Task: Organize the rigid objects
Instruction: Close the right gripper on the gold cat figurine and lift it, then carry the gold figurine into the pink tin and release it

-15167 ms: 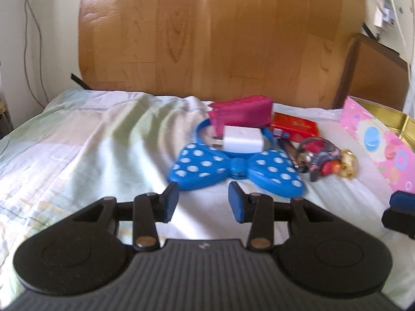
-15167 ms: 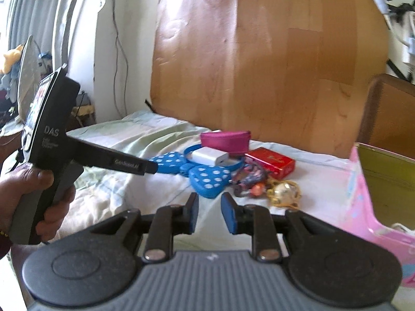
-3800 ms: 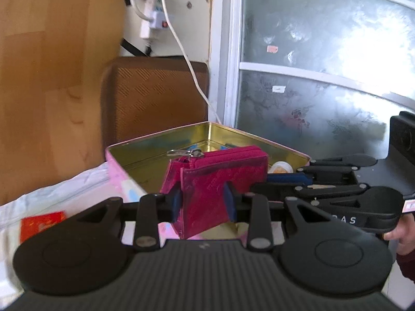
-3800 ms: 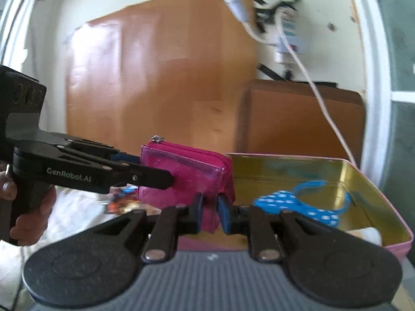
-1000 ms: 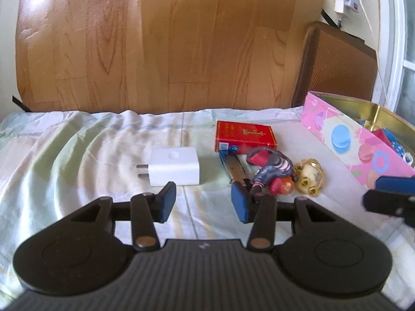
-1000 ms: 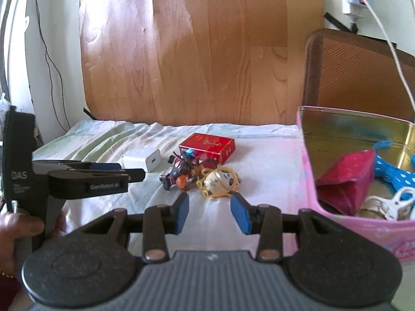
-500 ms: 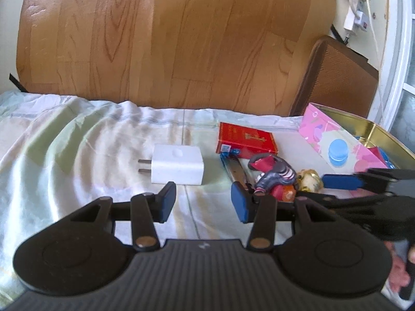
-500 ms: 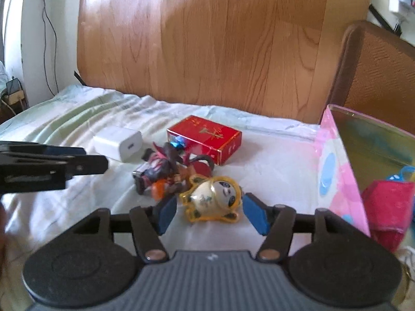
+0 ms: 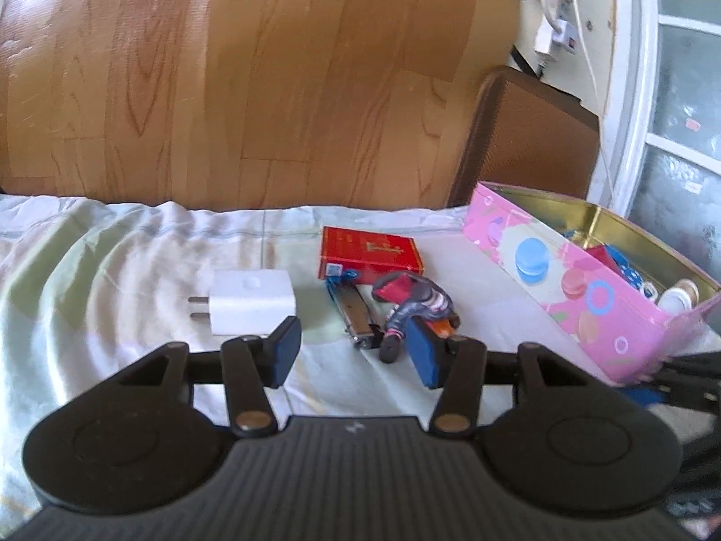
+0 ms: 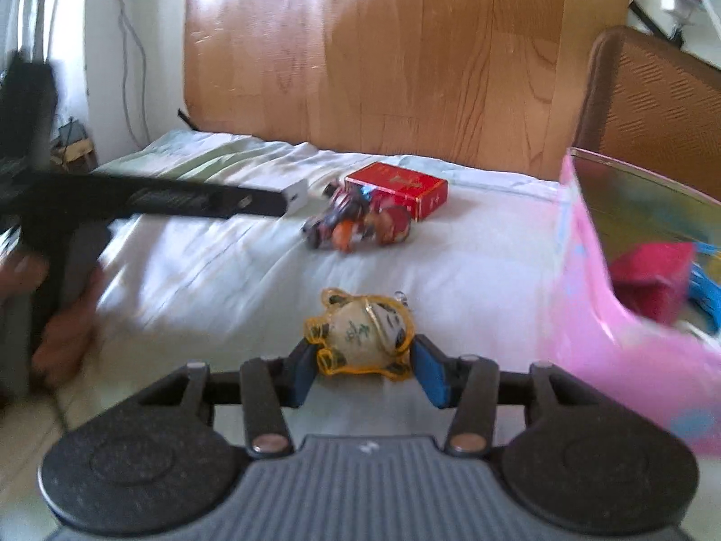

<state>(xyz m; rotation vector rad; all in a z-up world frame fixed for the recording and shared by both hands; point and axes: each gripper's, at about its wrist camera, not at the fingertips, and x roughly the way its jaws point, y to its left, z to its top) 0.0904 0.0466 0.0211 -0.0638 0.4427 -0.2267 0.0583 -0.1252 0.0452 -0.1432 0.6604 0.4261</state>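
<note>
Left wrist view. The left tool (image 9: 353, 351) hangs open over the bed (image 9: 112, 279), nothing between its blue pads. Just beyond the left pad lies a white charger (image 9: 252, 302), prongs to the left. Farther right lie a red box (image 9: 369, 252) and, touching its near edge, a clip (image 9: 356, 311) and a figurine (image 9: 414, 302). At far right stands an open pink tin (image 9: 563, 270) with items inside, too small to name. The panda charm does not show here.

Right wrist view. The right tool (image 10: 367, 372) is closed on a panda charm (image 10: 362, 333), a pad touching each side, above the bed (image 10: 450, 270). The left tool (image 10: 189, 200) reaches in from the left, its tip hiding most of the charger (image 10: 297, 194). The tin (image 10: 599, 315) at right shows a pink pouch (image 10: 649, 275) and a blue item (image 10: 705, 293) inside.
</note>
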